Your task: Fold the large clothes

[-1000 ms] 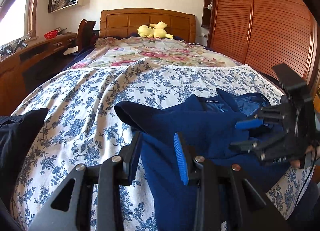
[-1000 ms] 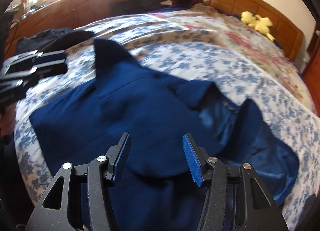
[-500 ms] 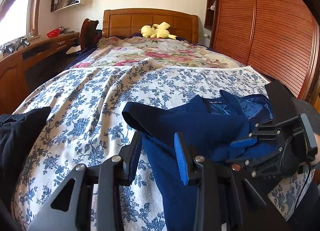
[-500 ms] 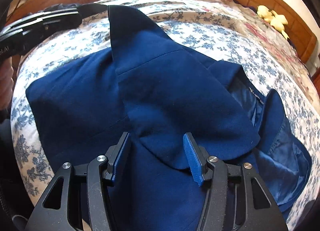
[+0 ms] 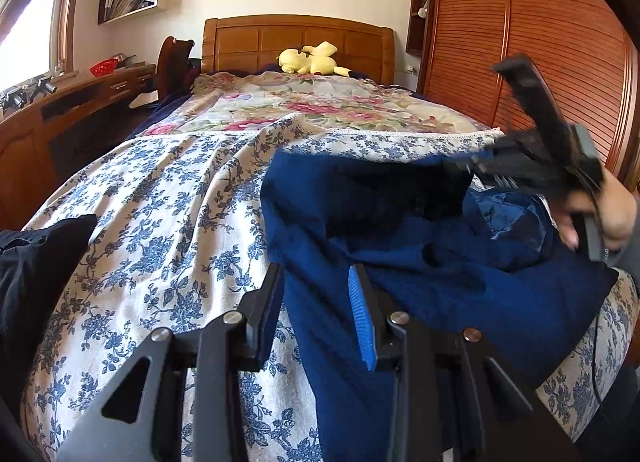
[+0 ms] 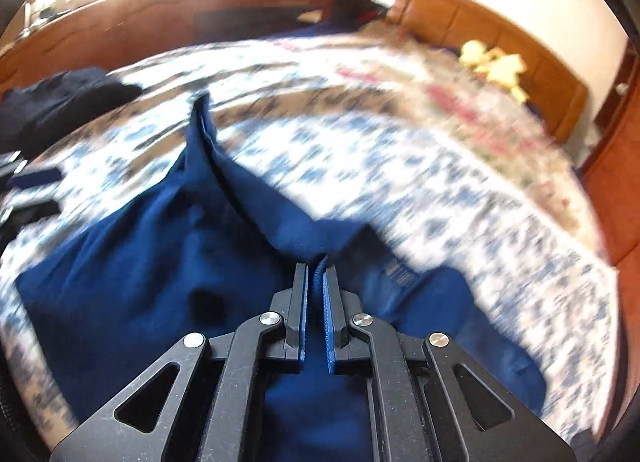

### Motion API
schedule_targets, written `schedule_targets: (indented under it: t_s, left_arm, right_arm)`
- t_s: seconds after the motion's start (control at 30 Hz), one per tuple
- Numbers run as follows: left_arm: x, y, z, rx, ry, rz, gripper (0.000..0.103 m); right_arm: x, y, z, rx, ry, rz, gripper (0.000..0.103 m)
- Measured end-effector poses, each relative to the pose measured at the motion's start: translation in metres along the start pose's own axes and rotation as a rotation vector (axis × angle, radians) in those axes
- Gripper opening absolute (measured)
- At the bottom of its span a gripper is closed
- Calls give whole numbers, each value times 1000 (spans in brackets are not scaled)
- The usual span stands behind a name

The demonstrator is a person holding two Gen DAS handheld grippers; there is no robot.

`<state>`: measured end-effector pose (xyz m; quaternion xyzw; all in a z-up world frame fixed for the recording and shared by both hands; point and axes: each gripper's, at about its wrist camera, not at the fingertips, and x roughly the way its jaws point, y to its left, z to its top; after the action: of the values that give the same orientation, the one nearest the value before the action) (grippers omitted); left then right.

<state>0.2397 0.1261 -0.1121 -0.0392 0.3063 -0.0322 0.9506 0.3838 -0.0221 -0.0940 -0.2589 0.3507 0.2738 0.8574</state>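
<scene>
Fingers (image 6: 308,294) of the right gripper pinch the blue coat's (image 6: 160,262) fold, sleeve stretching ahead-left toward the open, empty left gripper (image 5: 316,310).

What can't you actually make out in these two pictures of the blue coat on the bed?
- Right wrist view: motion blur smears the flowered bedspread and the small label inside the blue coat; its wording is unreadable.
- Left wrist view: the right gripper is blurred, so its hold on the coat cannot be read there.
- Left wrist view: the coat's lower part is cut off behind the left gripper.
- Left wrist view: the dark garment runs off the left edge.
</scene>
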Motion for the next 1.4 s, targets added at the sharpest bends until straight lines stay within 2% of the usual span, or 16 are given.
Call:
schedule_targets:
  t_s: [0.03,0.1,0.17,0.23,0.37,0.5,0.6,0.73,0.8,0.83,0.87,0.97,1.1,1.3,1.4]
  left_arm:
    - [0,0,0,1,1,0,32]
    - [1,0,0,-1,1,0,32]
    - [1,1,1,-4,0,-3,32]
    - [1,1,1,-5,1,-10,32]
    - [0,2,0,1,-1,-3,32]
    - [0,0,0,4,-4,-6,32]
    - [0,-1,-1,12,-2,-5,32]
    - [1,0,-1,12,-1,-3,32]
    - [0,2,0,9,-5,-3,32]
    - [0,2,0,7,-6,-4,32]
    - [-1,2,0,7,-6,-5,32]
    - [-1,1,0,10,-6,-5,32]
    - [0,-1,0,13,-6,-9,32]
    - [4,-8,0,31,-2,-8,32]
    - [7,-9,2,31,0,-16,32]
  right_arm:
    - [4,-7,6,14,0,-60,4]
    - [10,-16,12,41,3,-114,14]
    - [9,-24,12,86,-23,-127,38]
    - [6,-25,7,116,-45,-102,48]
    - [19,-12,-8,96,12,-5,48]
    - [45,1,-29,123,118,96,48]
    - [60,8,-40,147,172,133,48]
    - [65,11,-46,162,192,167,48]
    - [69,10,-47,169,212,193,46]
    - [68,10,-47,168,206,217,29]
    - [66,12,-45,151,193,226,2]
    - [49,18,-34,59,120,146,2]
    - [32,-1,-8,65,4,37,2]
    - [40,-17,33,49,-89,-24,1]
    - [55,-16,38,46,-69,-27,1]
